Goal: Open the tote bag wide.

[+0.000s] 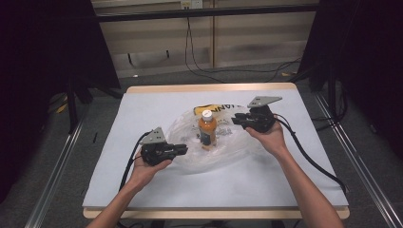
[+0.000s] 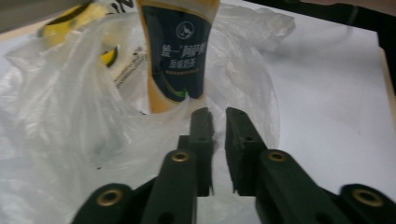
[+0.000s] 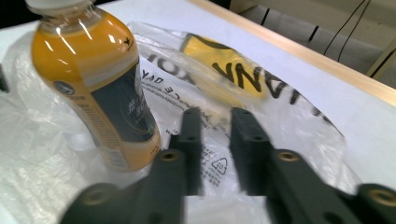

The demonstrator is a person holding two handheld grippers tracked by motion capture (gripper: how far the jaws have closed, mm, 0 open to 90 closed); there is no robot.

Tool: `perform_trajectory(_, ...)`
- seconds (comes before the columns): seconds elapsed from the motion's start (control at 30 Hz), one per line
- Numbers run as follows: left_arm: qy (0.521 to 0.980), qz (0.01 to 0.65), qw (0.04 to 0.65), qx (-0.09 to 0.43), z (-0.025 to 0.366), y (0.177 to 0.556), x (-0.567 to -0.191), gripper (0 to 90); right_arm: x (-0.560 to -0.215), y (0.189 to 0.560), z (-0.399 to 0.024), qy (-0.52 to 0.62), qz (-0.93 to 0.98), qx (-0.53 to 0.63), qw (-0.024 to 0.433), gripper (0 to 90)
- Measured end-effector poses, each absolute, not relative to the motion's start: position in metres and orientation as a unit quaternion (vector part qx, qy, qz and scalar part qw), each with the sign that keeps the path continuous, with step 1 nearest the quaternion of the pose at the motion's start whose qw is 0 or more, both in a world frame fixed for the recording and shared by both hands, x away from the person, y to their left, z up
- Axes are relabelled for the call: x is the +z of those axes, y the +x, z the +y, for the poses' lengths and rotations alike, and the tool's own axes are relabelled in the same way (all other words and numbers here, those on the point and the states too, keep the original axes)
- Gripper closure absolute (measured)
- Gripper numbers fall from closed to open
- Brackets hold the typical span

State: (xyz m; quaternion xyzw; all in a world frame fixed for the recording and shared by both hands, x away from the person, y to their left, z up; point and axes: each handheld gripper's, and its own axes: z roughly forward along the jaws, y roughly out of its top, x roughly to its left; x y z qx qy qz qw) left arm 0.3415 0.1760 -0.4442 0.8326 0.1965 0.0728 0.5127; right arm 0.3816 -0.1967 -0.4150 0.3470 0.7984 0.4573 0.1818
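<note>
Bottle (image 1: 207,129) of orange drink stands upright on a clear plastic bag (image 1: 190,156), between the two grippers. Left gripper (image 1: 183,150) sits just left of it at the bag's near edge; in its own view the bottle (image 2: 177,56) rises straight ahead, past jaws parted by a narrow gap with nothing pinched. Right gripper (image 1: 236,120) hovers just right of the bottle (image 3: 100,88), jaws slightly spread and empty over the bag's (image 3: 219,163) printed film. Bag lies on the white table (image 1: 285,175).
</note>
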Motion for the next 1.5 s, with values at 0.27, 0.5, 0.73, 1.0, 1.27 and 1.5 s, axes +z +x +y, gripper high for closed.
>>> perform_trajectory(0.27, 0.802, 0.231, 0.538, 0.118, 0.187, 0.335, -0.437, 40.3, -0.411, 0.352, -0.215, 0.363, 0.775, 0.471, 0.214, 17.8)
perform_trajectory(0.5, 0.793, 0.260, 0.531, 0.145, 0.198, 0.332, -0.442, 18.1, -0.419, 0.328, -0.236, 0.366, 0.751, 0.501, 0.225, 6.3)
perform_trajectory(0.73, 0.779, 0.276, 0.540, 0.160, 0.215, 0.320, -0.435, 6.3, -0.417, 0.299, -0.251, 0.366, 0.738, 0.516, 0.235, 3.6)
perform_trajectory(1.0, 0.771, 0.299, 0.534, 0.174, 0.234, 0.307, -0.437, 4.0, -0.415, 0.267, -0.274, 0.387, 0.715, 0.523, 0.257, 4.6)
perform_trajectory(1.27, 0.771, 0.308, 0.532, 0.167, 0.248, 0.286, -0.446, 3.5, -0.429, 0.228, -0.288, 0.415, 0.700, 0.515, 0.269, 7.5)
perform_trajectory(1.5, 0.763, 0.334, 0.528, 0.167, 0.261, 0.265, -0.453, 2.7, -0.440, 0.200, -0.301, 0.441, 0.687, 0.509, 0.273, 7.9)
